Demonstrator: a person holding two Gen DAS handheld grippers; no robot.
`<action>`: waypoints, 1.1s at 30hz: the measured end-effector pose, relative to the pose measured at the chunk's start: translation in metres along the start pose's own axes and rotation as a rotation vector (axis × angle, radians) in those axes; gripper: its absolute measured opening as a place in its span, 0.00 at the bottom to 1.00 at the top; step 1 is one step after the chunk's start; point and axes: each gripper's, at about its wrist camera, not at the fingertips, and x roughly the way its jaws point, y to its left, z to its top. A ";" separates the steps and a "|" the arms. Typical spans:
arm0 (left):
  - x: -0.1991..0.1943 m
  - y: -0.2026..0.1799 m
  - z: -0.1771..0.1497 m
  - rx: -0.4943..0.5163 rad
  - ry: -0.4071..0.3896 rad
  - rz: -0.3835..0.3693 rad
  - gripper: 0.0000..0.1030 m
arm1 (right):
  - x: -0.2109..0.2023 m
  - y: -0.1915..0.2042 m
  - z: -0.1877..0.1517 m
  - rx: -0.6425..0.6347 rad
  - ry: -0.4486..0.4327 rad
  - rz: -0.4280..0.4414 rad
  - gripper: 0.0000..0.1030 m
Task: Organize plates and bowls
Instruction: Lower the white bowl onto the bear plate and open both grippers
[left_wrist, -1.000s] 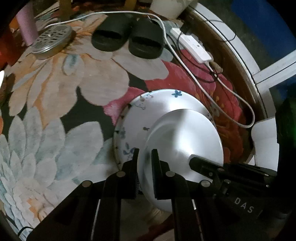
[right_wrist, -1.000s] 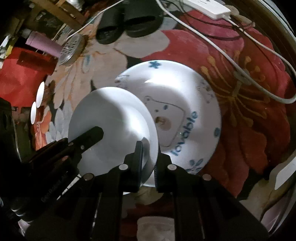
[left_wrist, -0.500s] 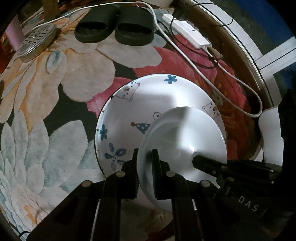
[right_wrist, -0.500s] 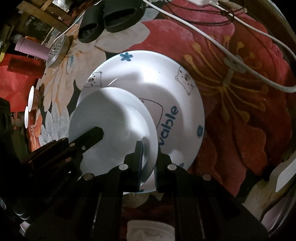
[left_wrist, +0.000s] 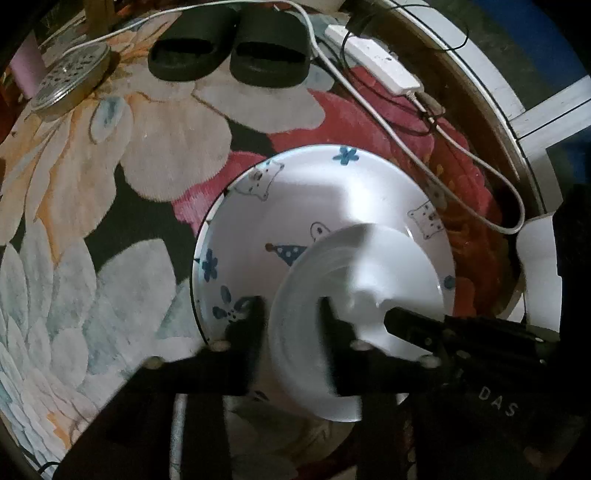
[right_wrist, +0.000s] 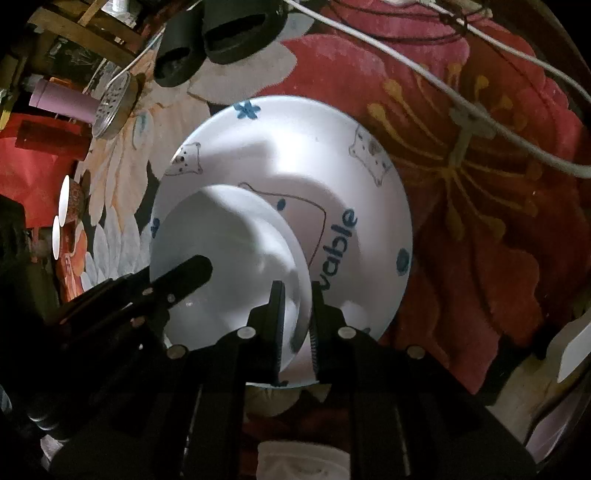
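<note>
The small white plate (right_wrist: 229, 258) hangs just over the big bear-printed plate (right_wrist: 354, 177), which lies on the flowered rug (left_wrist: 110, 192). The right tool (right_wrist: 295, 325) is pinching the small plate's near rim, while the left tool (left_wrist: 291, 332) has just been spreading, its fingers now standing off either side of the opposite rim. Both plates look like glazed ceramic, so stiff, slick and chippable, and the thin rim seems the only place to hold. Readable writing is scarce: "vable" on the big plate and "DAS" on the right tool's body.
</note>
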 end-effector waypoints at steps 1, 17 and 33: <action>-0.002 0.001 0.001 -0.002 -0.007 -0.005 0.65 | -0.002 0.001 0.000 -0.007 -0.007 -0.006 0.14; -0.057 0.053 0.001 -0.072 -0.155 0.058 0.99 | -0.029 0.028 0.007 -0.105 -0.130 -0.113 0.92; -0.077 0.109 -0.023 -0.155 -0.159 0.130 0.99 | -0.021 0.065 0.001 -0.161 -0.131 -0.126 1.00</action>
